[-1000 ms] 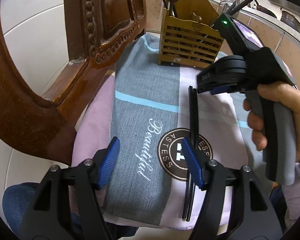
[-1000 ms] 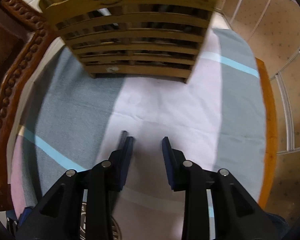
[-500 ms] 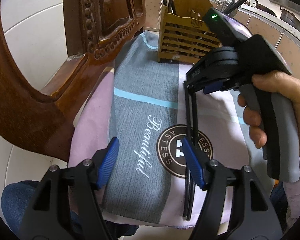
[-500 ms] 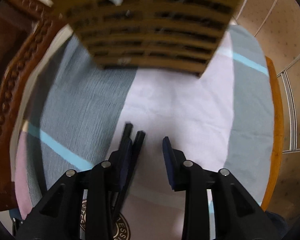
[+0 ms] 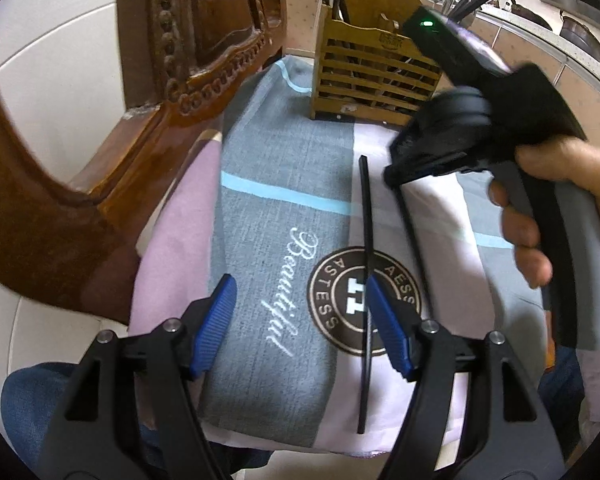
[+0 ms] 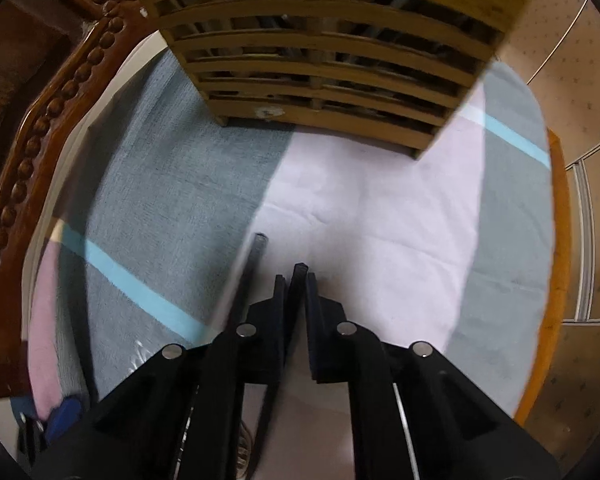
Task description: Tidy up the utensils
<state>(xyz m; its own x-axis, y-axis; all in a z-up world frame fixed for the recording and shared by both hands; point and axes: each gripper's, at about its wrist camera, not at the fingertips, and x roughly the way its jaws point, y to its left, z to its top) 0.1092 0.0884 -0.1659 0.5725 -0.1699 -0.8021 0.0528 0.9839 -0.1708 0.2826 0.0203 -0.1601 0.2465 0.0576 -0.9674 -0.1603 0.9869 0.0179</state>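
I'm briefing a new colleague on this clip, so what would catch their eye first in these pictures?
Probably the right gripper, its jaws closing on one black chopstick above the patchwork cloth. A second chopstick lies along the cloth beside the round logo, near the open left gripper. Behind stands the slatted wooden utensil holder with forks in it.

I read "Beautiful" in white script on the cloth (image 5: 260,200), plus a round brown badge (image 5: 356,300) lettered "ASTESS" (partly covered).
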